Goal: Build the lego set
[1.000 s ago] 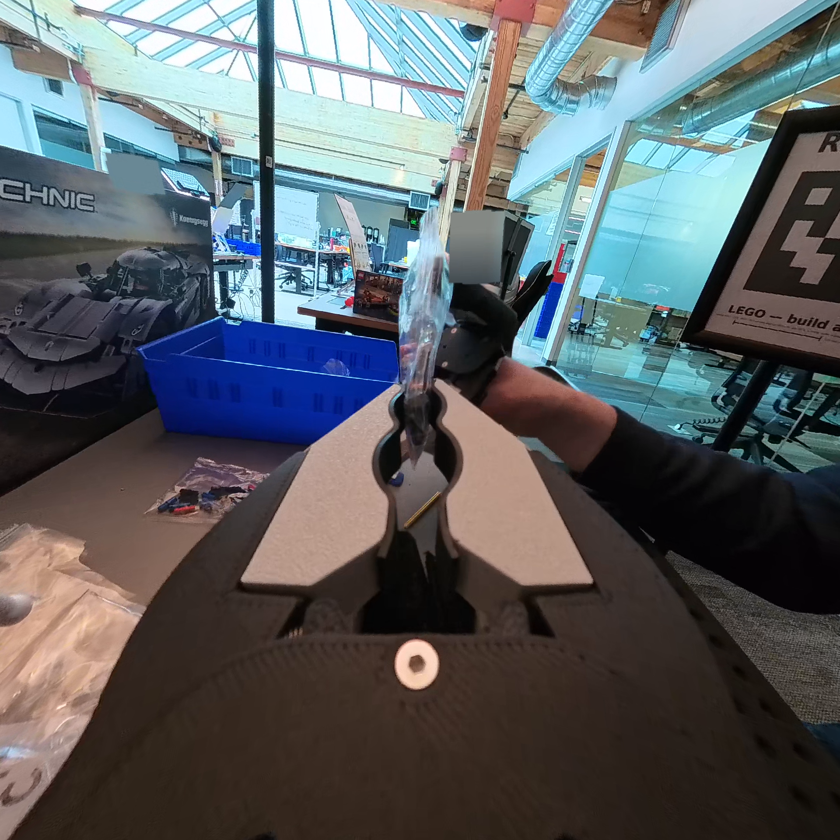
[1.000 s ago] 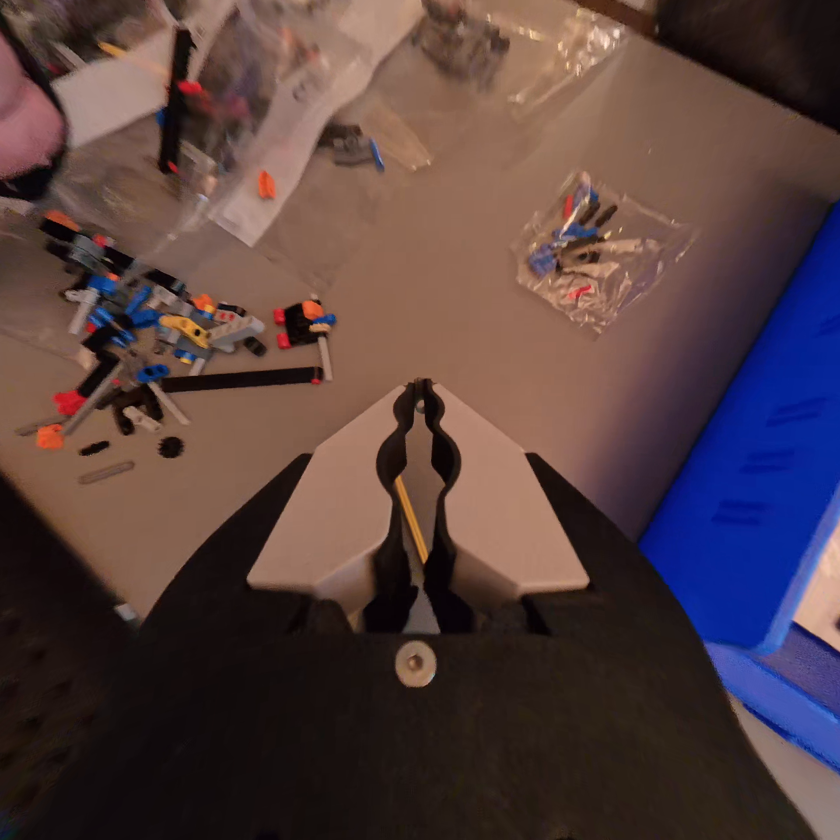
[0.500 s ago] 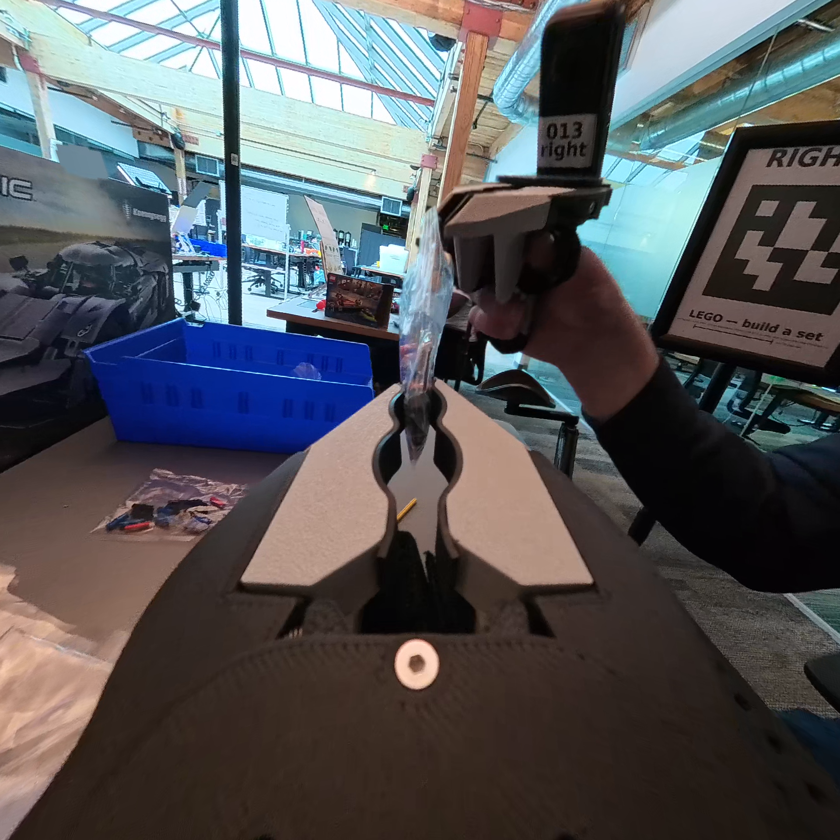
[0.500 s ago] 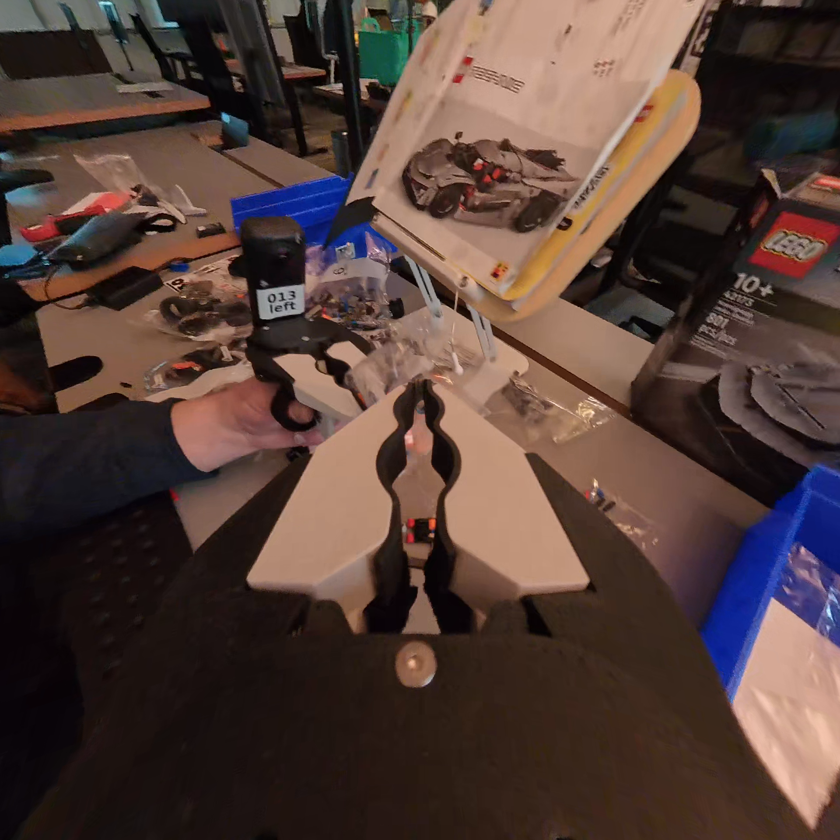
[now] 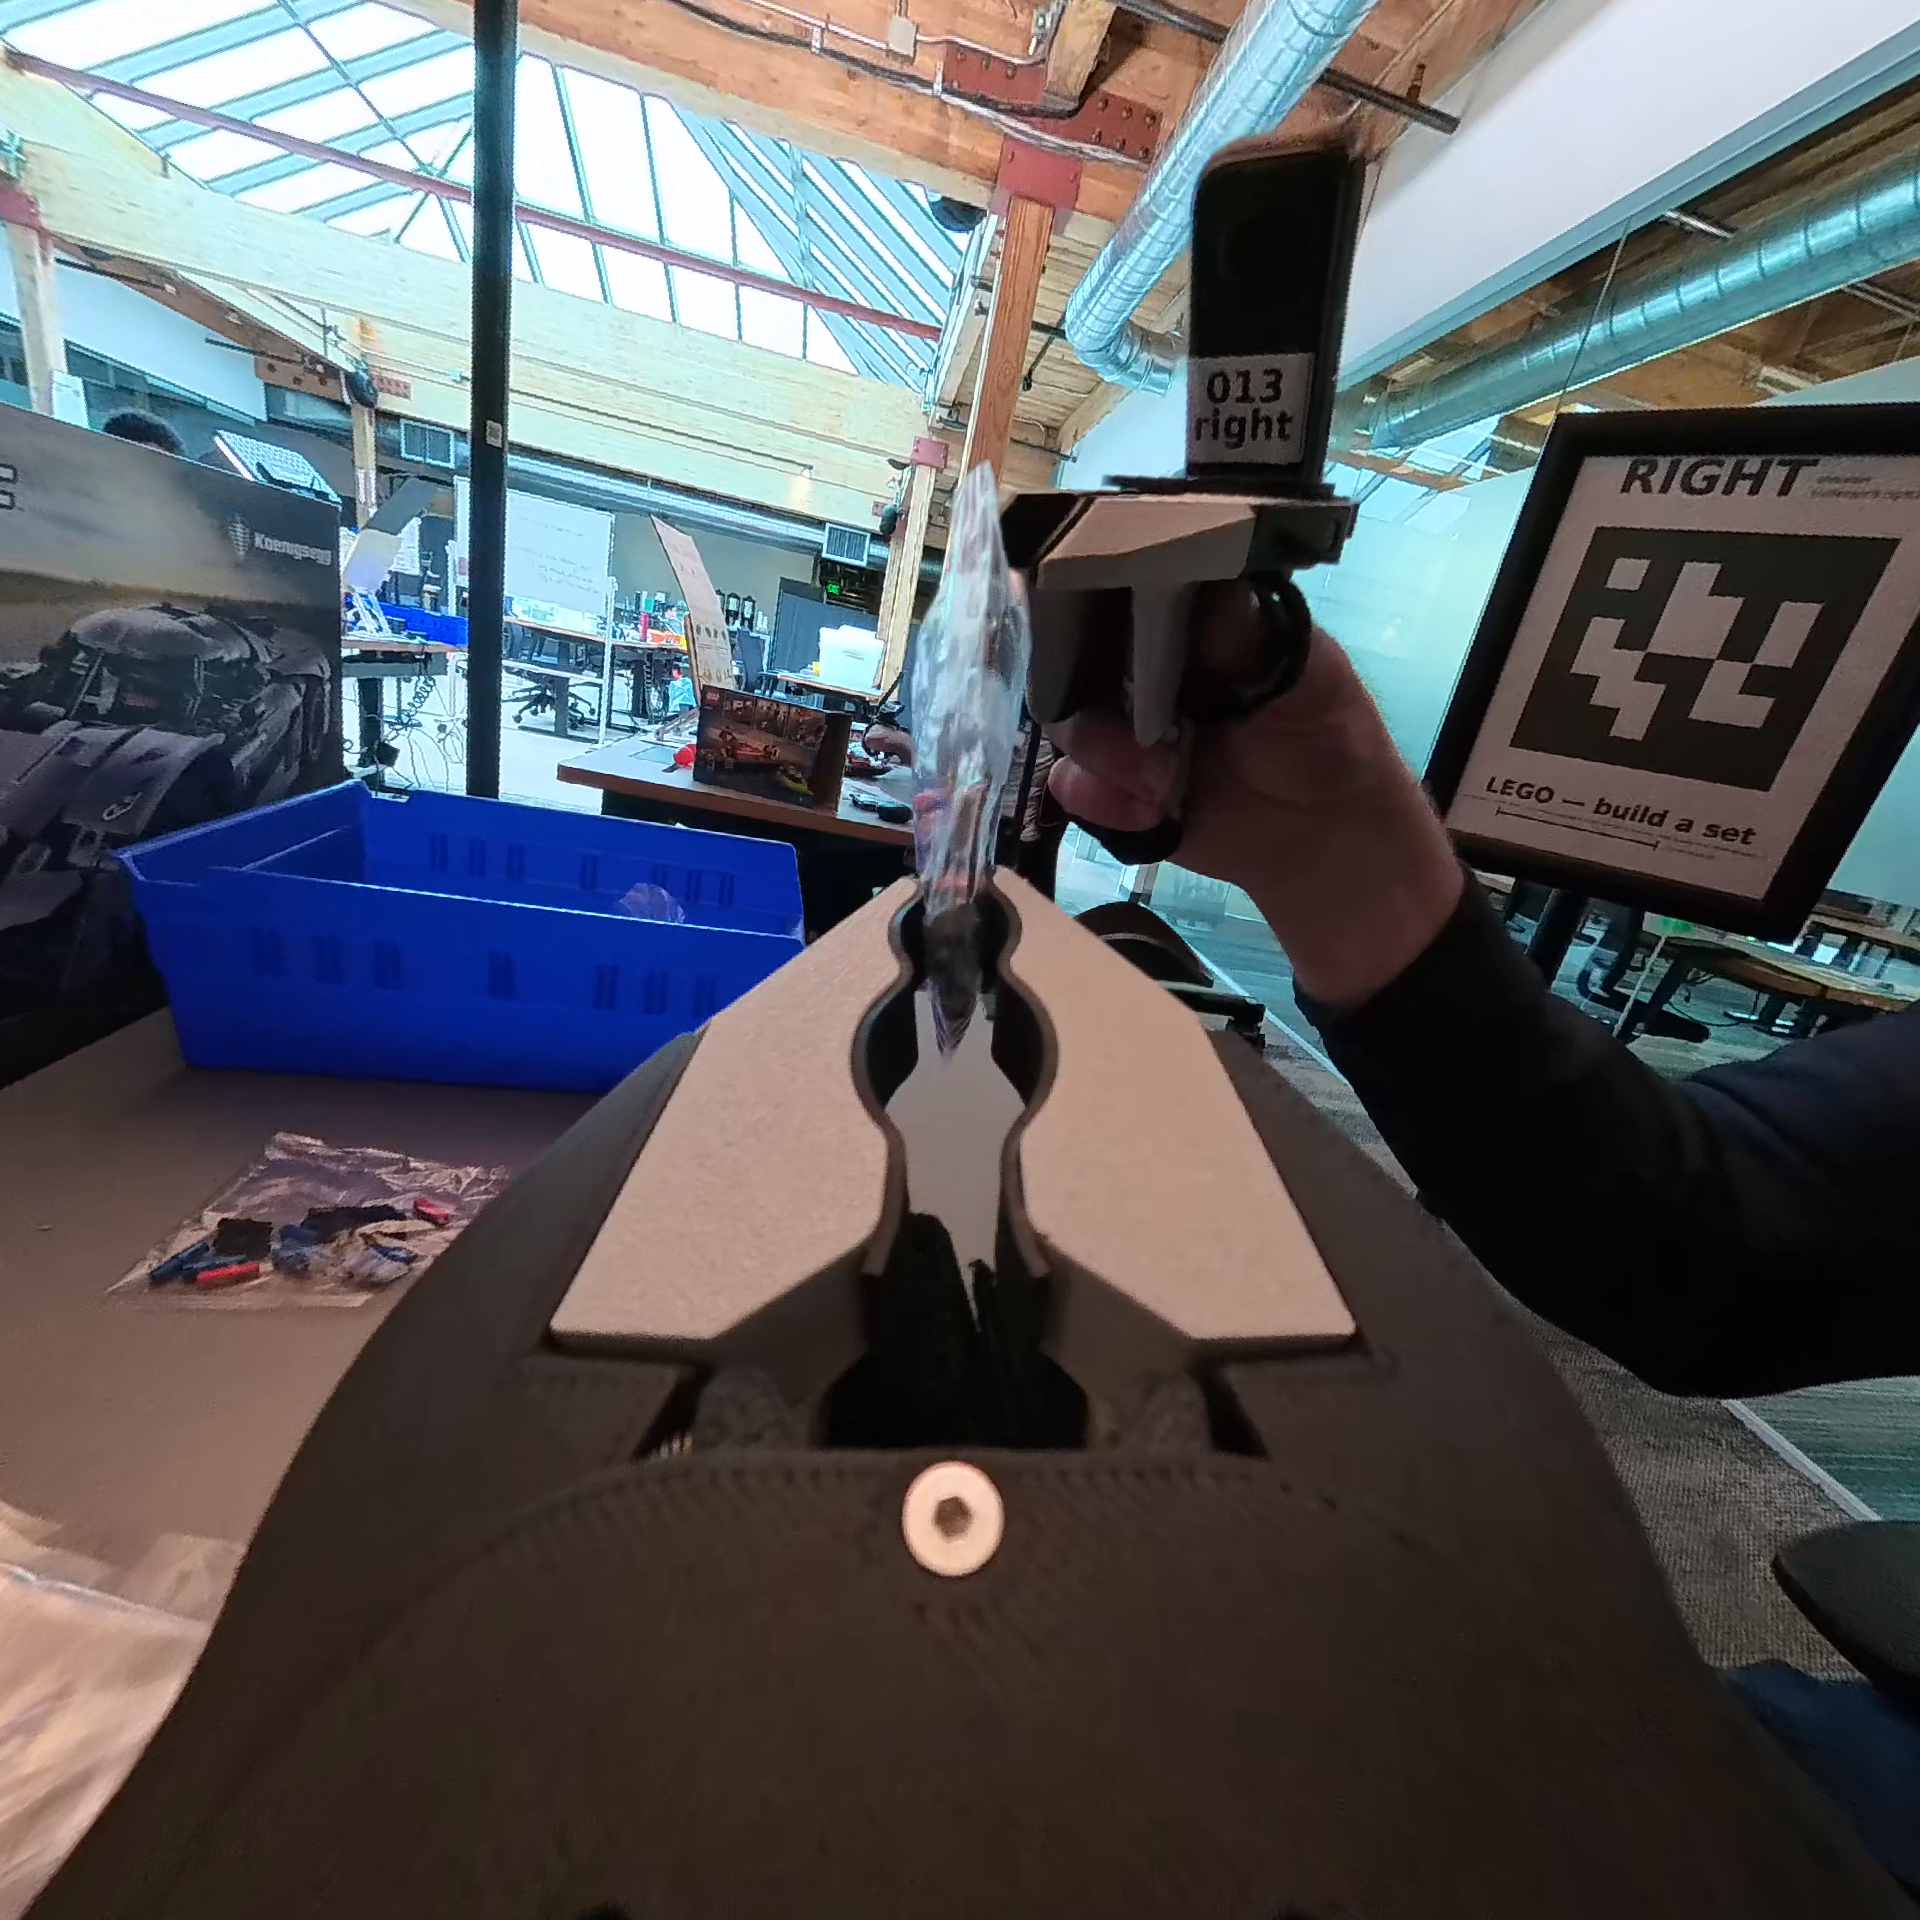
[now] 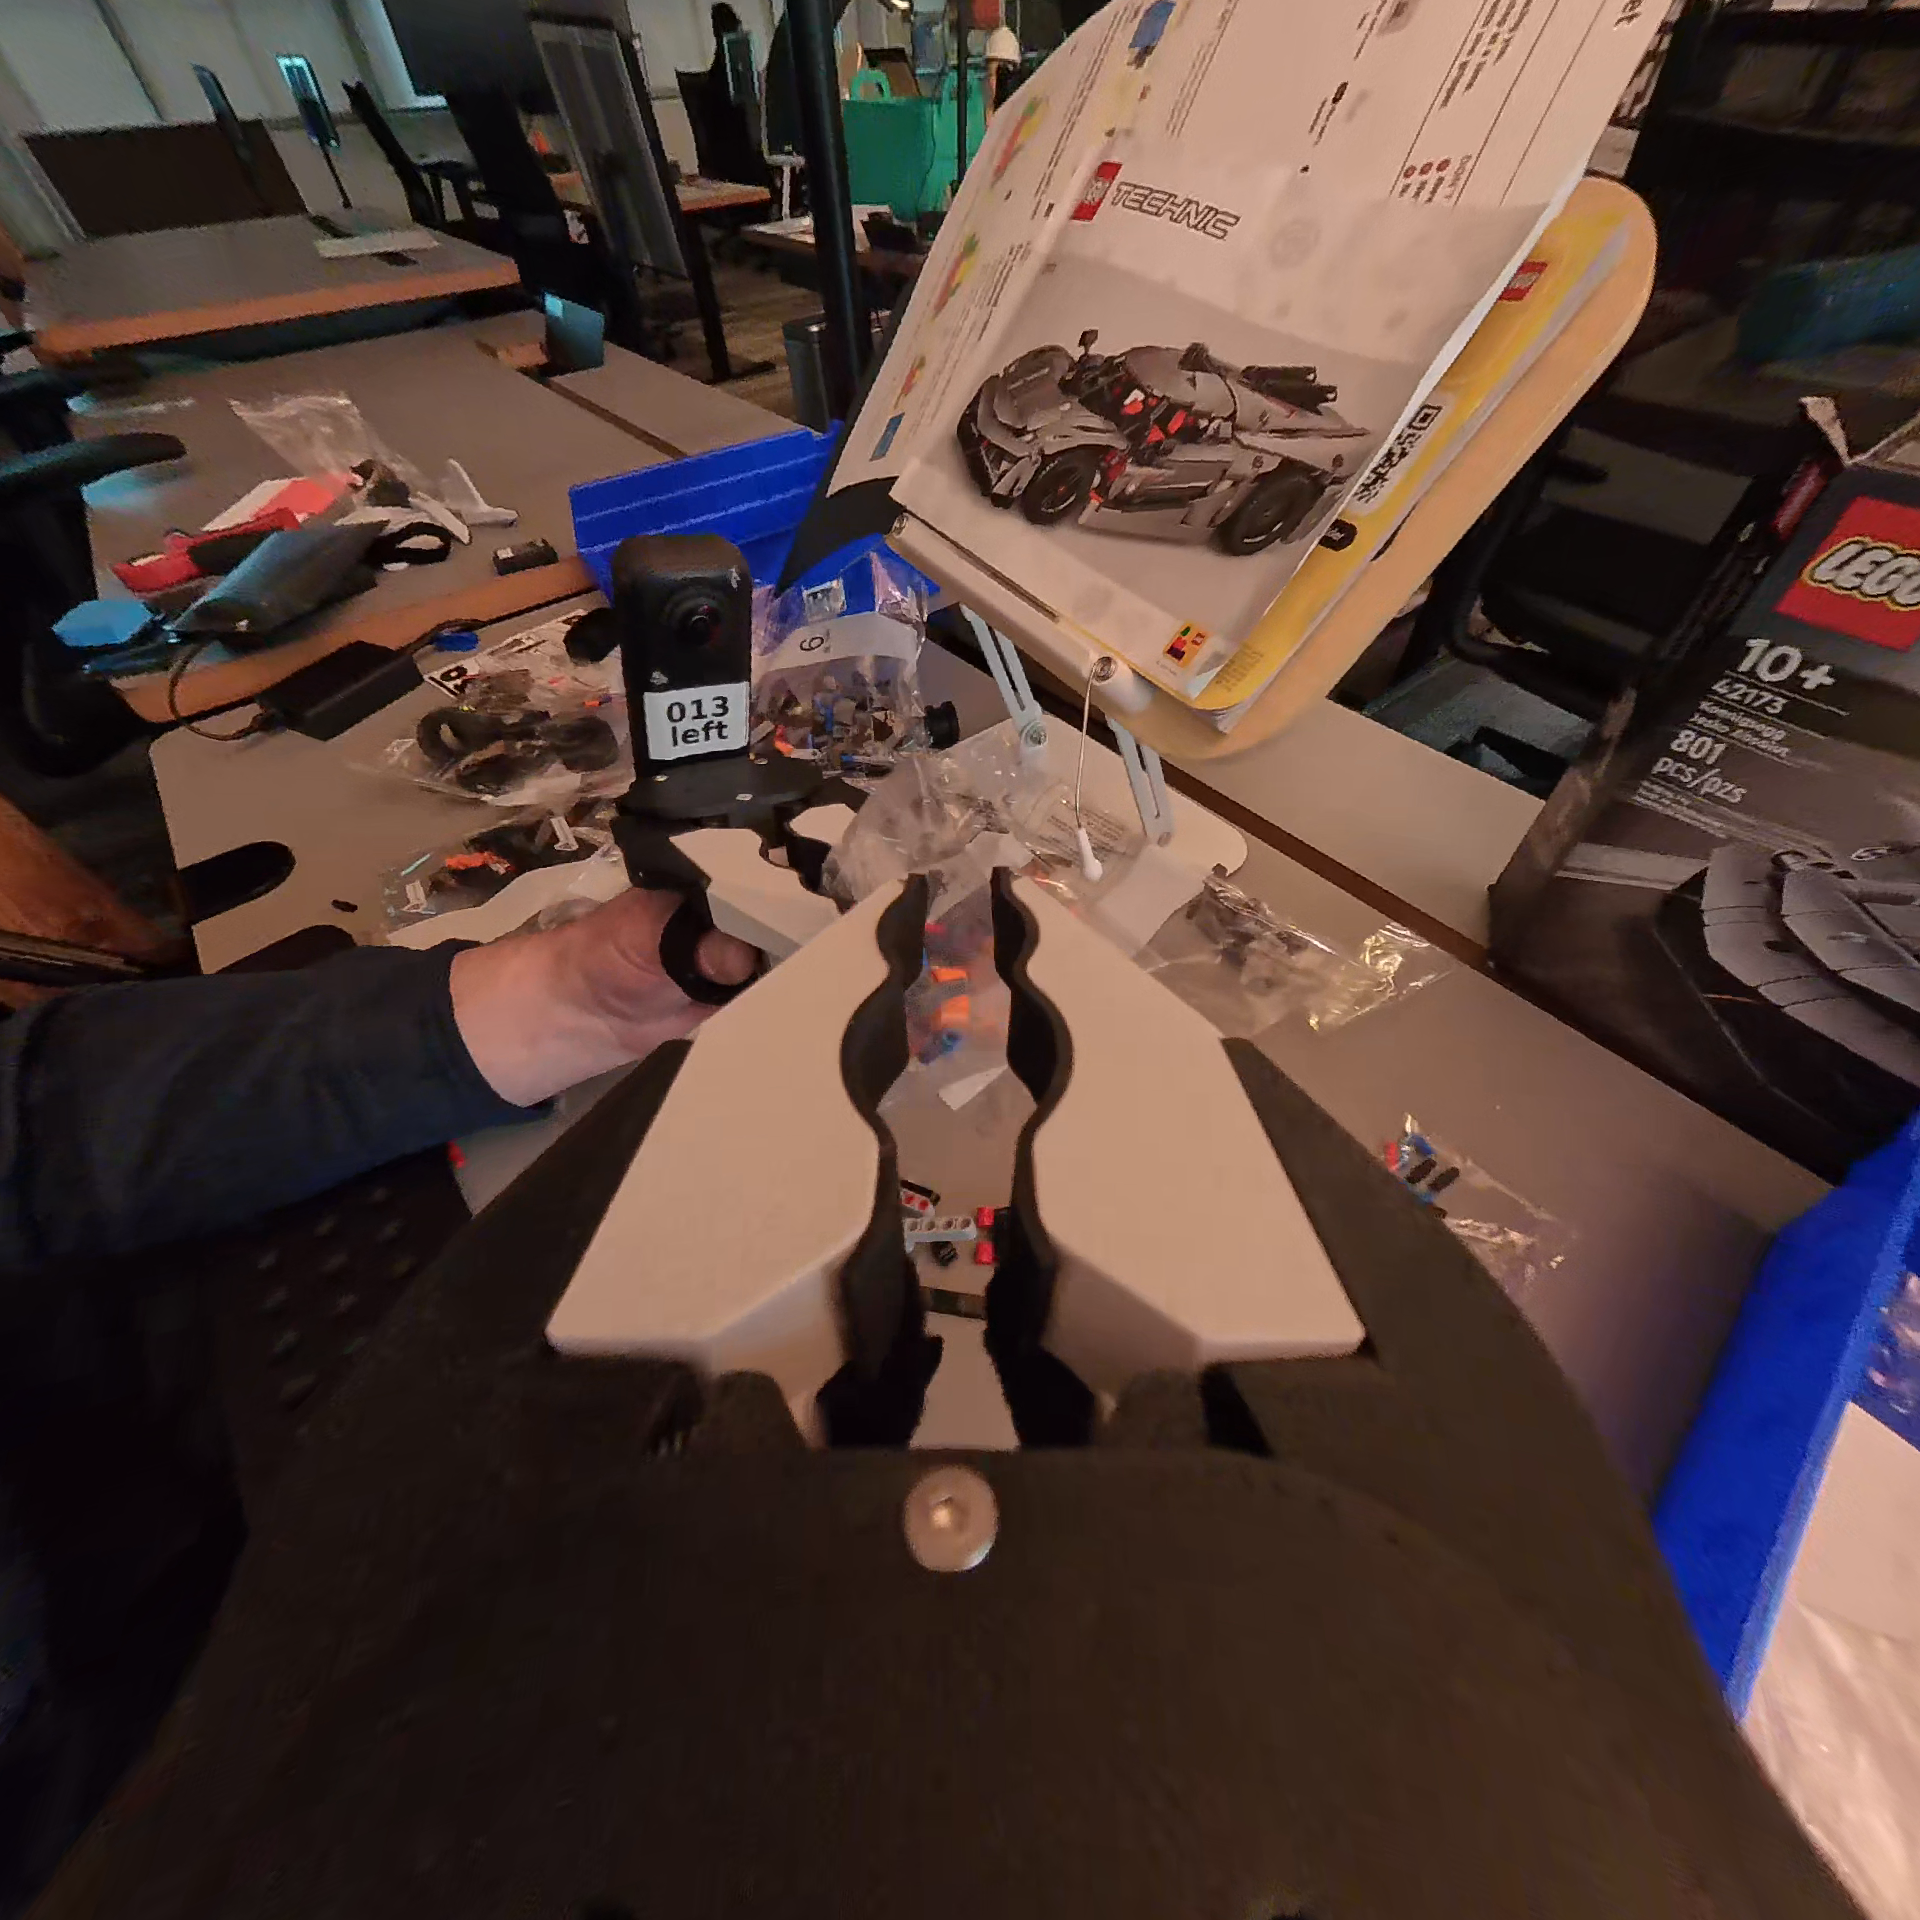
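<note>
Lego parts bag (image 5: 966, 727), clear plastic, stands upright, clamped in left tongs (image 5: 951, 914). Right tongs (image 6: 951, 894) slightly apart, nothing gripped. Loose pieces (image 6: 951, 1231) on worktop (image 6: 1455, 1049).

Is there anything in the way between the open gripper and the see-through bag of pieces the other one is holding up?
Nothing visible. The clear plastic bag of small pieces, pinched in the left gripper, hangs right before the open right gripper, with only air between.
</note>
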`<state>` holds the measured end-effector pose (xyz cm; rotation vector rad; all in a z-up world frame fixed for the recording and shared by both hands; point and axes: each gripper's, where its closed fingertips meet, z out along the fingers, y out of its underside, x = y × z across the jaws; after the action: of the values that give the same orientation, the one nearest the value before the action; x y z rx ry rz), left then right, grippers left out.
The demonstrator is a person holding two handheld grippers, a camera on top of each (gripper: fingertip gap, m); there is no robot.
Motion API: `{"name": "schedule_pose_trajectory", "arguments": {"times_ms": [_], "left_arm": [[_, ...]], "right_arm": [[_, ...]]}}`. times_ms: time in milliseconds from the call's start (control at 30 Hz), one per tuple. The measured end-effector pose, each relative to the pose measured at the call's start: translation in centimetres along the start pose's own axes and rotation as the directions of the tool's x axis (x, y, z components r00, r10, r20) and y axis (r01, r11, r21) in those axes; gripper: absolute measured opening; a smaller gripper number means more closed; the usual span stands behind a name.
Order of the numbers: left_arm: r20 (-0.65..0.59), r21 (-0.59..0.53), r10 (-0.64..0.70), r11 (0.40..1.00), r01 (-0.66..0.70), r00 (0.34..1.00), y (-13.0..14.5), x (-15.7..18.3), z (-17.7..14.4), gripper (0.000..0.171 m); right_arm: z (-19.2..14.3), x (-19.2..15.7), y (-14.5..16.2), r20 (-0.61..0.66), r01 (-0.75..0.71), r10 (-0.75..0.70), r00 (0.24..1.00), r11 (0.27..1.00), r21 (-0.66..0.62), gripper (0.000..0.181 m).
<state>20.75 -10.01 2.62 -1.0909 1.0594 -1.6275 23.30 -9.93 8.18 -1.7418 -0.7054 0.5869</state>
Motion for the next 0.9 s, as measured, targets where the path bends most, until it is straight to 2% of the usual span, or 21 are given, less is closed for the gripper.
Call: {"name": "schedule_pose_trajectory", "arguments": {"times_ms": [67, 133, 233, 367, 467, 600, 767, 900], "left_arm": [[-0.006, 0.008, -0.003, 1.000, 0.003, 1.000, -0.1, 0.1, 0.0, 0.006], [-0.015, 0.022, -0.010, 1.000, 0.011, 1.000, -0.3, 0.2, 0.0, 0.006], [-0.031, 0.052, -0.026, 0.998, 0.028, 0.999, -0.7, 0.4, -0.2, 0.006], [-0.042, 0.067, -0.035, 0.997, 0.038, 0.998, -0.9, 0.5, -0.2, 0.006], [-0.063, 0.062, -0.041, 0.997, 0.045, 0.997, -0.8, 0.8, -0.1, 0.006], [-0.048, 0.046, -0.035, 0.998, 0.038, 0.998, -0.7, 0.5, -0.3, 0.009], [-0.013, 0.036, -0.004, 0.999, 0.004, 1.000, -1.1, 0.0, -1.0, 0.020], [-0.017, -0.015, 0.020, 1.000, -0.021, 1.000, -0.5, 0.3, -0.7, 0.019]], "right_arm": [[-0.4, 0.1, 0.2, -0.009, 0.010, -0.010, 1.000, 1.000, 0.002, 0.014], [-0.6, -0.2, 0.8, 0.008, 0.024, -0.024, 1.000, 1.000, -0.010, 0.027], [-0.3, 0.3, 2.0, 0.005, -0.012, 0.012, 1.000, 0.999, -0.038, 0.031], [0.9, -0.4, 2.9, 0.073, -0.055, 0.059, 0.996, 0.997, -0.053, 0.034], [2.1, -1.2, 2.9, 0.096, -0.022, 0.027, 0.995, 0.998, -0.056, 0.000], [1.9, -1.1, 2.0, 0.069, 0.006, -0.003, 0.998, 0.999, -0.042, 0.000], [1.5, -0.7, 2.8, -0.010, 0.078, -0.081, 0.997, 0.985, -0.155, 0.000], [2.1, -1.7, 4.1, 0.009, 0.130, -0.131, 0.991, 0.962, -0.242, 0.000]]}}
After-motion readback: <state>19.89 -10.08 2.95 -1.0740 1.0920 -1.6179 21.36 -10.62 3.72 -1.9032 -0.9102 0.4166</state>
